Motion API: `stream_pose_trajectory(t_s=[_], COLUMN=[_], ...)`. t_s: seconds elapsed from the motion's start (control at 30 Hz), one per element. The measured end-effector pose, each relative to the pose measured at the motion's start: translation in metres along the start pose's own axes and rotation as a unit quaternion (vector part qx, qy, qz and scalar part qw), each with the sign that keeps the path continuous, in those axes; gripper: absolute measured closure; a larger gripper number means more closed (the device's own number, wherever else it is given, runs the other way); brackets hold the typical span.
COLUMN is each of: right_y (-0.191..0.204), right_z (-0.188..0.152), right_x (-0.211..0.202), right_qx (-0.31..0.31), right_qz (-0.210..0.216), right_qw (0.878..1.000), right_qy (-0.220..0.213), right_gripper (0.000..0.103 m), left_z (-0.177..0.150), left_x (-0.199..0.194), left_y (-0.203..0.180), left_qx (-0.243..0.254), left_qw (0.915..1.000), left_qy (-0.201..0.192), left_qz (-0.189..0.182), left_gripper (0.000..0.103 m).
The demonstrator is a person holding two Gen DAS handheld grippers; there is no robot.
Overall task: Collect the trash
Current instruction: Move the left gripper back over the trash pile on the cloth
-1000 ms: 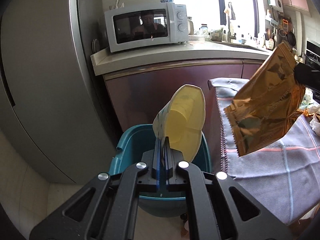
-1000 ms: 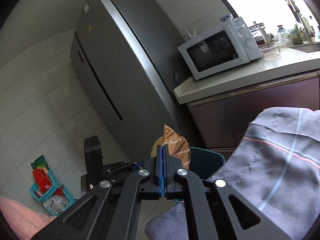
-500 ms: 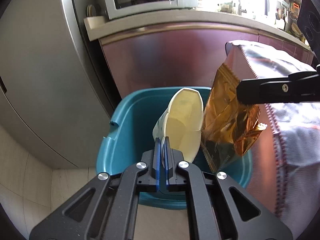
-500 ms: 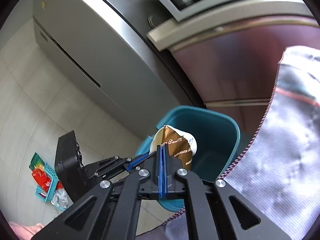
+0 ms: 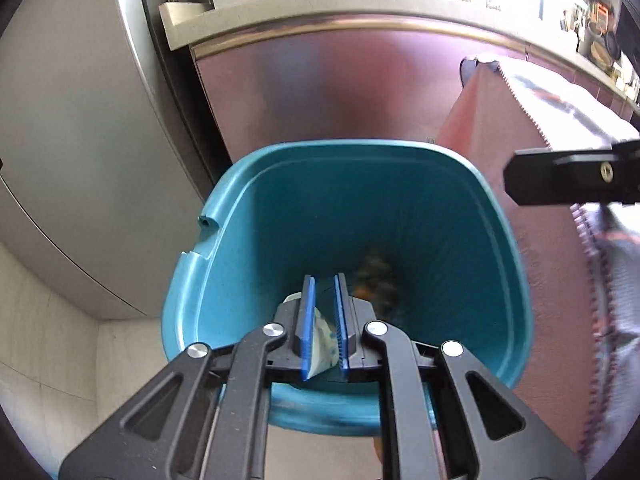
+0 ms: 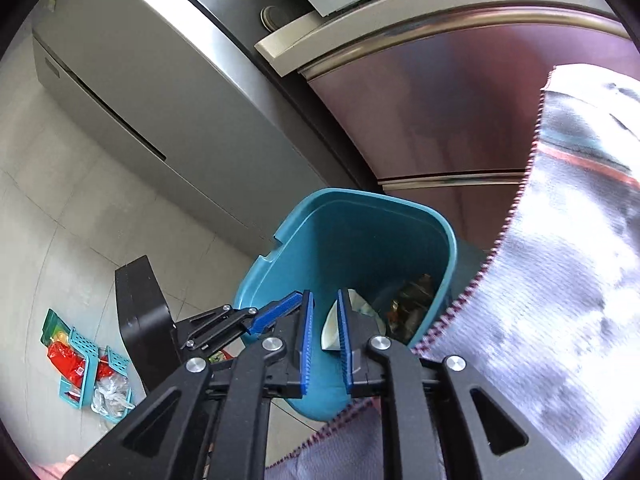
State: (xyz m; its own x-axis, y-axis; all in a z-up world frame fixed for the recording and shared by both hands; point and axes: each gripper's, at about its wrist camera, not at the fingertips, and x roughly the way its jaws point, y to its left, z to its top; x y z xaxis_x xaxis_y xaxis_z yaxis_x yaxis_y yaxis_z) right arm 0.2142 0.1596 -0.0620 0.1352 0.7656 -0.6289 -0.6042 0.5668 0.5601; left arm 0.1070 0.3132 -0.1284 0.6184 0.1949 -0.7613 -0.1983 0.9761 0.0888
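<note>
A teal bin (image 5: 500,248) stands on the floor below both grippers. My left gripper (image 5: 324,280) hangs over its near rim with the jaws opening. The pale paper cup (image 5: 320,340) shows in the gap, lower down, and the pads do not press on it. A brown foil wrapper (image 5: 376,280) is a blur inside the bin. My right gripper (image 6: 324,294) is also opening, with nothing gripped. Through its gap I see the cup (image 6: 332,328) and the wrapper (image 6: 412,300) inside the bin (image 6: 288,280). The left gripper (image 6: 280,312) reaches in from the left.
A grey fridge (image 5: 72,160) stands left of the bin and a maroon cabinet (image 5: 320,92) behind it. A grey checked tablecloth (image 6: 560,280) hangs on the right, close to the bin. Small teal baskets (image 6: 80,364) with packets lie on the tiled floor.
Both grippers came down over the bin and their jaws parted. The cup left the left gripper and the wrapper left the right one; both are now inside the bin.
</note>
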Motion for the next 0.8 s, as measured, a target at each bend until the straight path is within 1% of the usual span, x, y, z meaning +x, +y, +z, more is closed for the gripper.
stream_pose_trajectory(t_s=[0.07,0.13,0.23,0.33,0.37,0.43,0.47,0.53,0.63,0.73,0.8], right_y=[-0.001,-0.001,0.002,0.001,0.000,-0.003,-0.004,-0.008,-0.012,-0.023,-0.034], right_z=[-0.007,-0.016,-0.026,-0.041,-0.047,-0.060,-0.066,-0.078,-0.100,-0.127,-0.143], right_x=[-0.016,-0.034,-0.065,-0.105,-0.119,-0.146,-0.158,-0.176,-0.207,-0.242,-0.265], right_qx=[-0.008,-0.020,-0.038,-0.051,-0.054,-0.055,-0.055,-0.049,-0.048,-0.036,-0.025], right_qz=[0.002,-0.006,-0.016,-0.033,-0.040,-0.053,-0.060,-0.074,-0.109,-0.136,-0.163], right_qw=[1.000,0.999,0.997,0.994,0.992,0.988,0.986,0.983,0.974,0.966,0.959], right_qy=[-0.015,-0.033,-0.059,-0.096,-0.109,-0.132,-0.144,-0.163,-0.191,-0.216,-0.231], right_gripper=[0.079,0.073,0.070,0.064,0.063,0.063,0.061,0.060,0.060,0.059,0.059], left_z=[0.002,0.003,0.011,0.018,0.021,0.024,0.029,0.030,0.031,0.031,0.029], left_x=[-0.011,-0.029,-0.055,-0.083,-0.091,-0.107,-0.111,-0.122,-0.136,-0.144,-0.149], left_y=[0.000,-0.002,-0.007,-0.020,-0.024,-0.038,-0.042,-0.057,-0.089,-0.125,-0.152], left_qx=[-0.008,-0.014,-0.018,-0.009,-0.004,0.007,0.011,0.019,0.038,0.058,0.074], left_qw=[0.9998,0.9990,0.9961,0.9908,0.9886,0.9833,0.9805,0.9744,0.9661,0.9582,0.9528], left_qy=[-0.014,-0.033,-0.069,-0.107,-0.118,-0.140,-0.147,-0.158,-0.163,-0.158,-0.154], left_qz=[-0.010,-0.024,-0.052,-0.083,-0.093,-0.117,-0.130,-0.158,-0.197,-0.232,-0.251], left_gripper=[0.083,0.080,0.077,0.070,0.066,0.062,0.058,0.056,0.055,0.054,0.054])
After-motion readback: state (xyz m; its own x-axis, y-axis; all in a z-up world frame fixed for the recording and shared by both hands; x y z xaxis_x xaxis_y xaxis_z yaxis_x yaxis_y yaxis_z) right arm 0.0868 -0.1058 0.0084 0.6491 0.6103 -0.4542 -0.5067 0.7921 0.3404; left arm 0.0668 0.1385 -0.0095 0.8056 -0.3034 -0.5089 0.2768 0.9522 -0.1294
